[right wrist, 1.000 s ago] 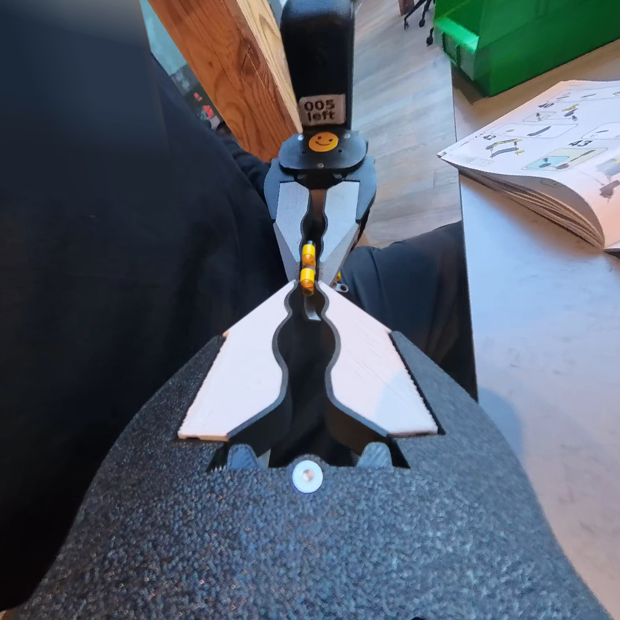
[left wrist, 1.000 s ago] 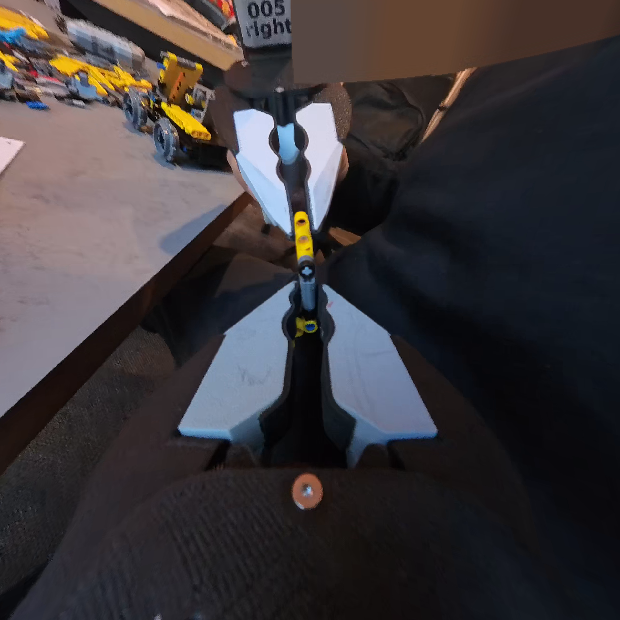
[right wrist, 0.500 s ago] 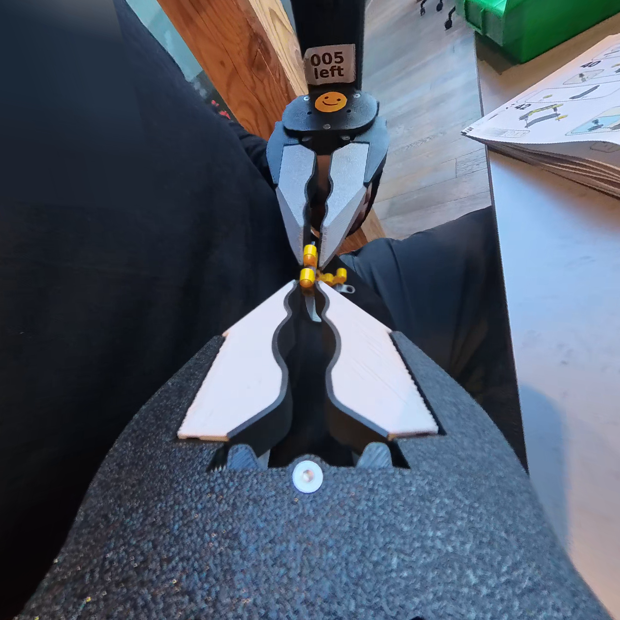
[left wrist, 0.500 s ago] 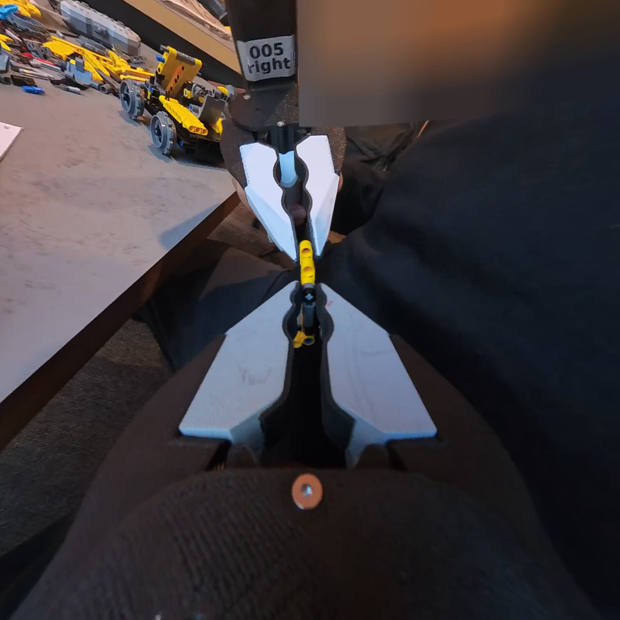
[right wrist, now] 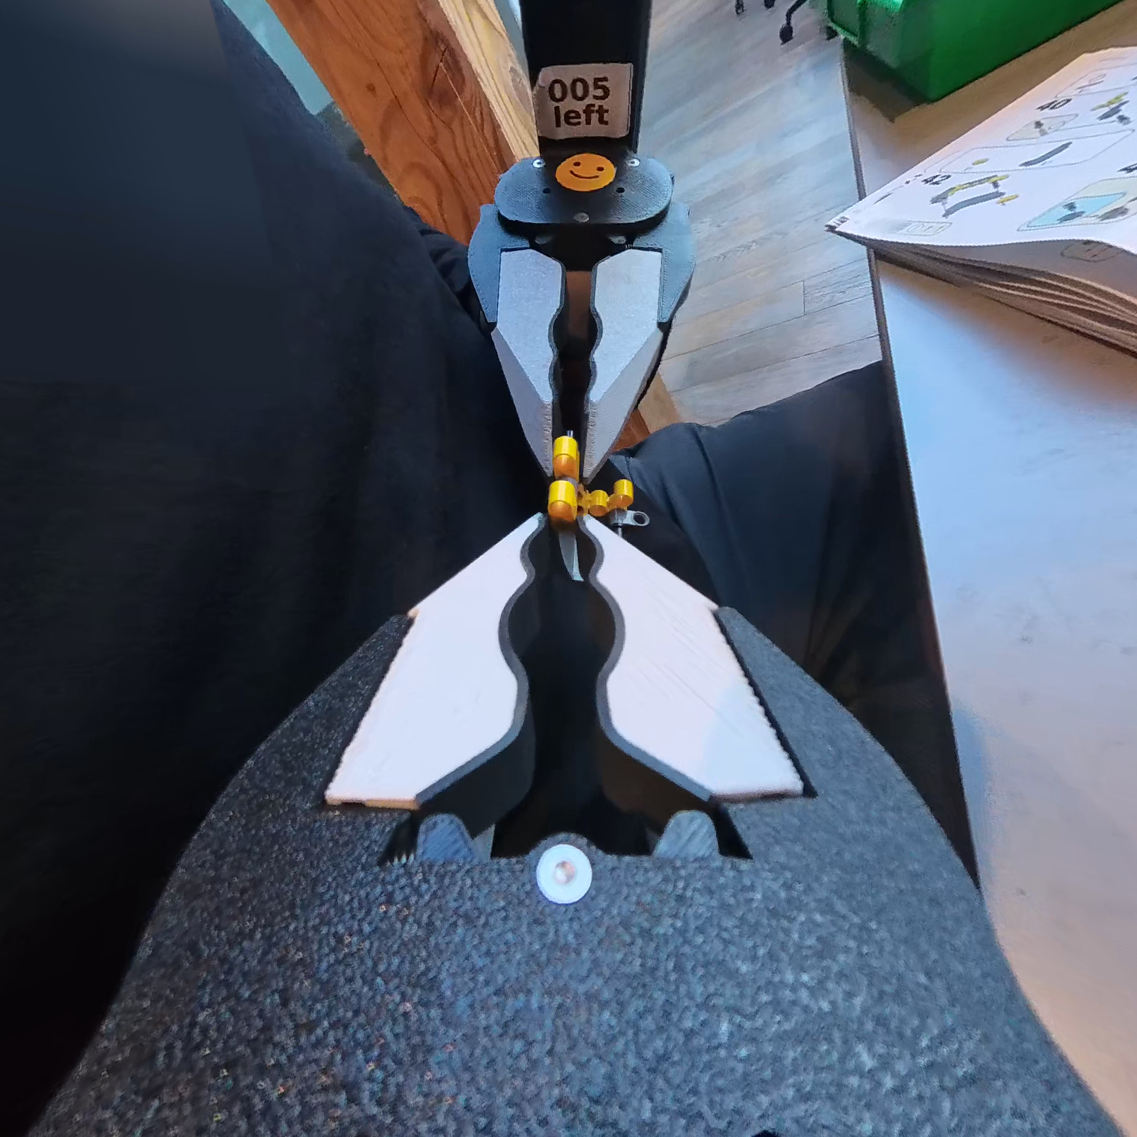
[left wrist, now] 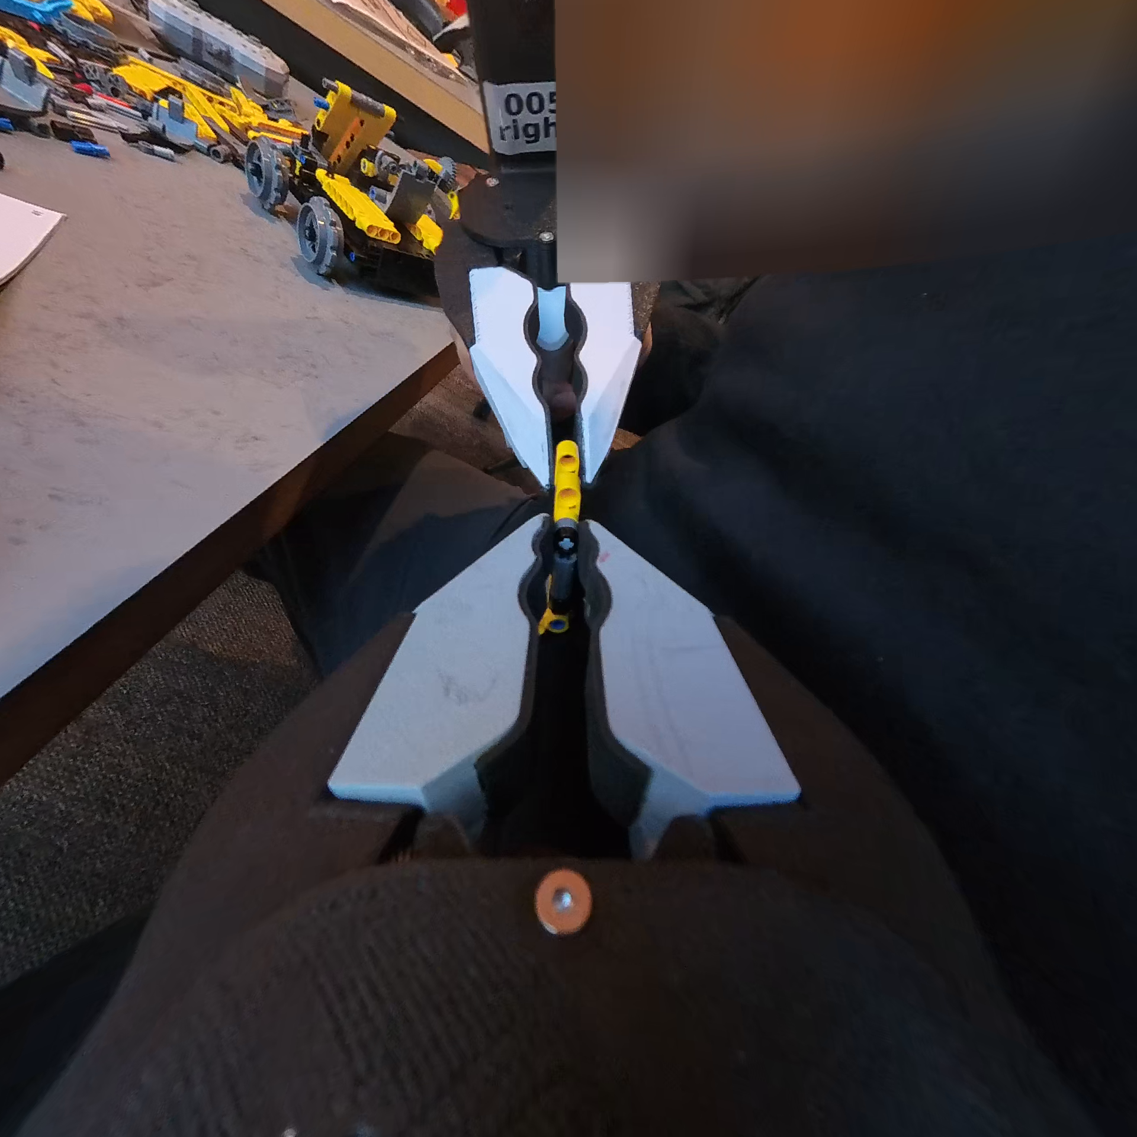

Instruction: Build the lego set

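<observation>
Your left gripper clenches the dark end of a small brick piece above your lap; your right gripper clenches its yellow end, tip to tip. Since a second ago, the toy truck on the table looks lower in the left view.

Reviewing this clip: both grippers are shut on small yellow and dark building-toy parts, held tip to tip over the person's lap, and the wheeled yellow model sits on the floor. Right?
Not quite. The wheeled yellow model stands on the grey table, not the floor, as the left wrist view shows. The rest holds: the left gripper and right gripper are each shut on small yellow and dark parts, tip to tip over the lap.
</observation>
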Tool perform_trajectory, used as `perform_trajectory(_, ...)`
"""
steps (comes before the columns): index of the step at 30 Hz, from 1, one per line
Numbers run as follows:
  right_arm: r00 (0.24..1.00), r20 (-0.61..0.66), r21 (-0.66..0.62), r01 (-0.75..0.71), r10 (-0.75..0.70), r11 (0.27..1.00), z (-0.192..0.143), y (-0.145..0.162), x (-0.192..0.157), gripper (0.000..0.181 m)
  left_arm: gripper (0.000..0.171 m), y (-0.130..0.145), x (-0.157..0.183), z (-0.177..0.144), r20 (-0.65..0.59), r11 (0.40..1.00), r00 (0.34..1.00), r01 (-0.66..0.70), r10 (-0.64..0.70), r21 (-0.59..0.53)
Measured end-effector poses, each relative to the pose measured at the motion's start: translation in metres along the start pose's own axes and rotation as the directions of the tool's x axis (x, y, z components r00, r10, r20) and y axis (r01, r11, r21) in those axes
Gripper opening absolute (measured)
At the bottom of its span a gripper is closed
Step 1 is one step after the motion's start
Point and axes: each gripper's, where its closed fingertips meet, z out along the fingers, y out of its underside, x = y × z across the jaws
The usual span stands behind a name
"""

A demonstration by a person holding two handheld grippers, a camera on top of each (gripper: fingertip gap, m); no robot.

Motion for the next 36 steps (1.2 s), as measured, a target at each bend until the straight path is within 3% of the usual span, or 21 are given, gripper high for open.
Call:
perform_trajectory(11,0.999,-0.034,-0.023,0.016,-0.017,1.000,-0.001,0.001,0.008,0.006,0.006,0.001,-0.008,0.001,0.018,1.000,1.000,0.010,-0.009,-0.013)
perform_trajectory(28,0.999,0.039,-0.064,-0.019,0.022,0.998,0.007,0.012,0.005,0.004,0.006,0.013,-0.005,0.005,-0.034,0.994,0.998,0.051,-0.055,-0.098)
perform_trajectory(33,0.997,0.040,-0.028,-0.066,0.068,0.997,0.007,0.009,0.011,0.005,0.006,0.011,-0.010,0.004,-0.020,0.995,0.996,0.087,-0.089,-0.057)
perform_trajectory(36,0.989,0.072,0.085,-0.138,0.132,0.987,-0.001,-0.015,0.018,0.013,0.006,-0.013,-0.021,0.003,-0.011,0.990,0.992,0.125,-0.125,0.063)
